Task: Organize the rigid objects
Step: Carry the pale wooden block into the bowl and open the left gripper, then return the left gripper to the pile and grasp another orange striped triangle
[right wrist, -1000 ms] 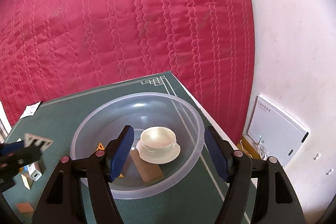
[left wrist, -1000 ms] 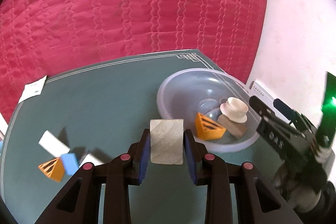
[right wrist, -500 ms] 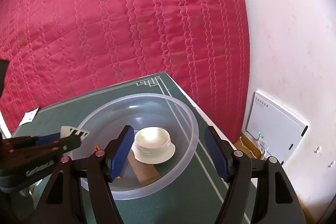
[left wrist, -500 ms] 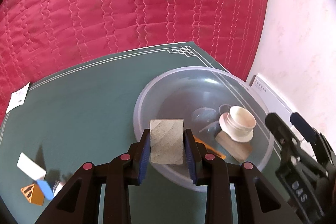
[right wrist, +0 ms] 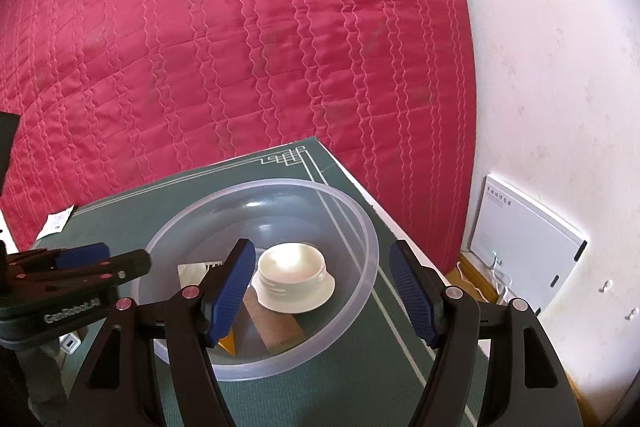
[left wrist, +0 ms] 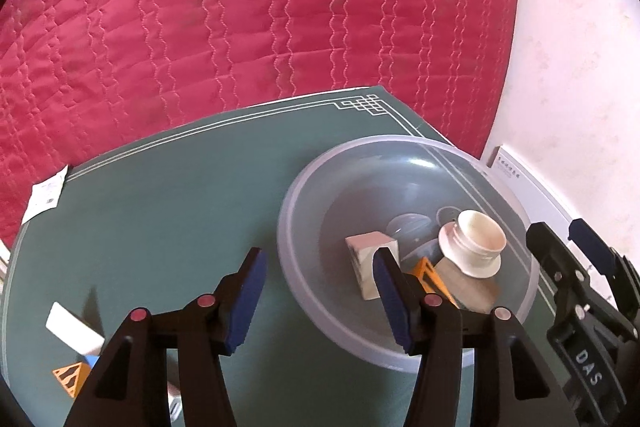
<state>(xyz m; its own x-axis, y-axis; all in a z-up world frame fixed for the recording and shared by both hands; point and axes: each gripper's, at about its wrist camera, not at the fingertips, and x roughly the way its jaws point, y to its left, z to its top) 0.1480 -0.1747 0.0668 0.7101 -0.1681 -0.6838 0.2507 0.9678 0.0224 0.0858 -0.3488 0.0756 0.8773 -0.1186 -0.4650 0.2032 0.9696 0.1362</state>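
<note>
Opening over the clear round plastic basin at the bench's right far corner, the left gripper has just let the pale wooden cube fall inside beside the cream ceramic cup; the right gripper hangs spread and empty. One more piece stowed; an orange wedge waits near the left edge.

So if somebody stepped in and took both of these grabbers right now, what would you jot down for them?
Left gripper: jaws opening, nothing between them; the pale wooden block lies in the clear plastic bowl.
Right gripper: open, empty, above the bowl.
Also in the bowl: cream ceramic cup, brown wooden slab, orange triangular piece.
Left on the green mat: orange wedge, white bar, a blue piece beside them.
</note>
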